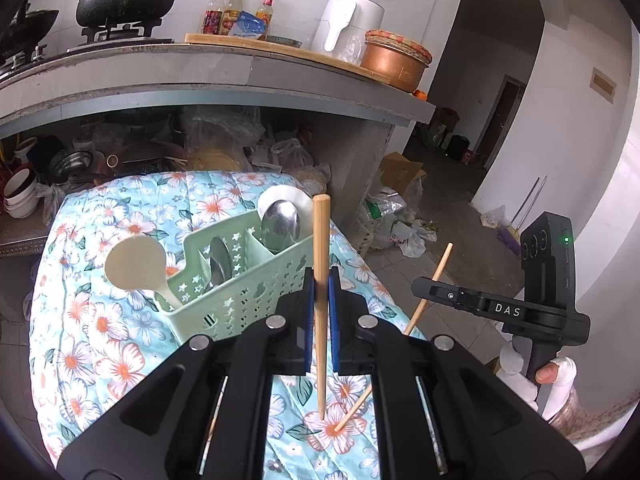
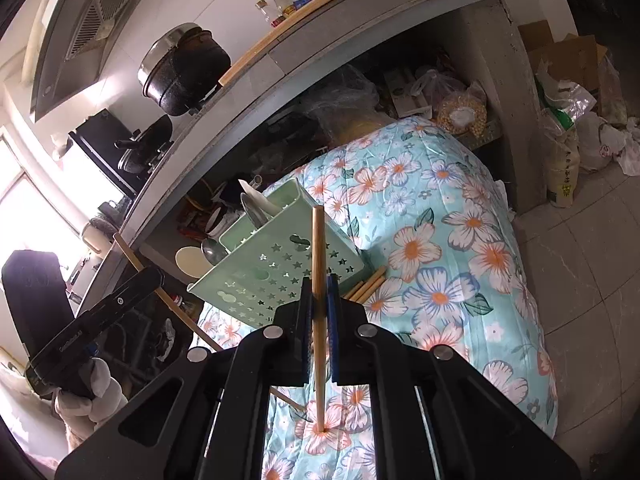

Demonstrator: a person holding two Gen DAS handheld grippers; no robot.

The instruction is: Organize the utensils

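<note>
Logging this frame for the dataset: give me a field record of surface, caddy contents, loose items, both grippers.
surface: floral quilt over a low stand
caddy: green plastic utensil caddy, star cut-outs, divided compartments
caddy contents: cream rice paddle, metal spoons
loose items: more chopsticks lying on the quilt beside the caddy
left gripper: jaws shut on one wooden chopstick, held upright
right gripper: jaws shut on a second chopstick, upright
placed yet: no, both chopsticks outside the caddy
</note>
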